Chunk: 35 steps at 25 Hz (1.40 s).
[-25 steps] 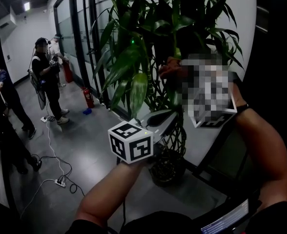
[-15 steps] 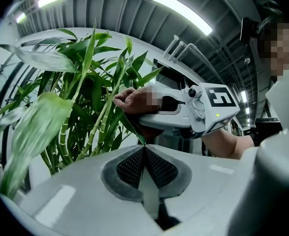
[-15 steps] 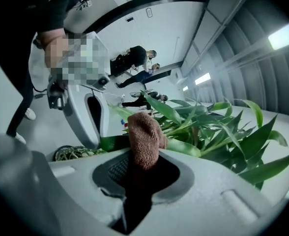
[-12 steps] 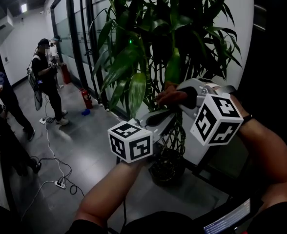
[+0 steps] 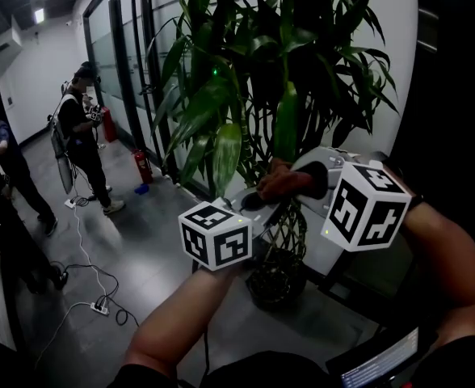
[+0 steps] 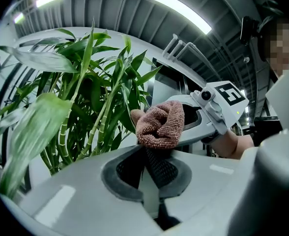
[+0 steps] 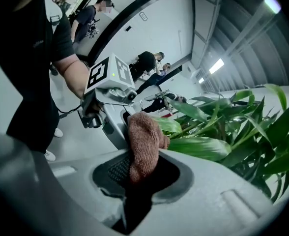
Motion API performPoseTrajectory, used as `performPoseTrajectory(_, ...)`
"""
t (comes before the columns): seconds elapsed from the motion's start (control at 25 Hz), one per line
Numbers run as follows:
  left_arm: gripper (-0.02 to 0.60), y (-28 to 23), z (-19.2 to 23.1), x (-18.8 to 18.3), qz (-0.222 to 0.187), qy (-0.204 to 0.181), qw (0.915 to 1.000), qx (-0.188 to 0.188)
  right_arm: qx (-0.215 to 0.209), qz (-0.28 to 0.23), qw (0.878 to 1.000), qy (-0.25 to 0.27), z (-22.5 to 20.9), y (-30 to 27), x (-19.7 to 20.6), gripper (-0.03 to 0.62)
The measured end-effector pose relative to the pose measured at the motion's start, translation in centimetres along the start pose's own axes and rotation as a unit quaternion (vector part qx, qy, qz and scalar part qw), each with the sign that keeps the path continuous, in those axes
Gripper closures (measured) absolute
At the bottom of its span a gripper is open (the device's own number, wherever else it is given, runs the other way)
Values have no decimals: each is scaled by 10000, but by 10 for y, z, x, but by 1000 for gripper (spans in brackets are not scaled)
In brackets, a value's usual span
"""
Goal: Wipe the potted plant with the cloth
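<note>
The potted plant (image 5: 262, 79) has long green leaves above a dark pot (image 5: 278, 280) on the floor. A brown cloth (image 5: 279, 180) is bunched between the jaws of my right gripper (image 5: 290, 183), which is shut on it just under a hanging leaf (image 5: 286, 120). In the right gripper view the cloth (image 7: 143, 144) stands up from the jaws, beside leaves (image 7: 208, 146). My left gripper (image 5: 258, 199) is shut, its tip just below the cloth. In the left gripper view the cloth (image 6: 160, 126) sits right above the closed jaws, and I see nothing between them.
Several people (image 5: 84, 136) stand in the corridor at the left. Red fire extinguishers (image 5: 145, 164) stand by the glass wall. A cable and power strip (image 5: 100, 301) lie on the grey floor. A white wall is behind the plant. A lit screen (image 5: 383, 362) shows bottom right.
My right gripper has come down with the cloth from among the upper leaves to just beside the left gripper's tip. The left gripper has stayed put.
</note>
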<state>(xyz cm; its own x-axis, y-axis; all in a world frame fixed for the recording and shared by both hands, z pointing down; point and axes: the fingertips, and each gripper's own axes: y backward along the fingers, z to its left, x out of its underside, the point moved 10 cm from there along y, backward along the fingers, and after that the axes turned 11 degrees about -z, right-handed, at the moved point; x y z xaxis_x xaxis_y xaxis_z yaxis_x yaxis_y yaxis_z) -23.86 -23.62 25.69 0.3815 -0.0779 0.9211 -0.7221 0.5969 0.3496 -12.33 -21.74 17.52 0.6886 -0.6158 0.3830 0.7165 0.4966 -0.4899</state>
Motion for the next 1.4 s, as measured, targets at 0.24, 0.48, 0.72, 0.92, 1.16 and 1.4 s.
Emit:
performPoseTrajectory(0.24,560,1,-3,-2,-9,-39,10000,9,1542,-263,9857,623,-36,21,-12,530)
performPoseTrajectory(0.48,560,3,-4,-4,-32,-58,10000,-40,2864,14,9521,1071,-88,23,-8,530)
performPoseTrajectory(0.72,560,2,-2,-4,-47,-75,9999,-95,2604,245,9601,990,-99,0,6,530)
performPoseTrajectory(0.92,560,2,-3,-2,-44,-69,9999,-128,2301,210,9667,1098,-75,-8,7,530)
performPoseTrajectory(1.16,560,3,-4,-2,-41,-110,9998,-135,1752,-23,9816,765,-47,-9,0,530)
performPoseTrajectory(1.4,560,6,-5,-2,-49,-171,9996,-199,860,-466,9950,-219,-23,-4,5,530)
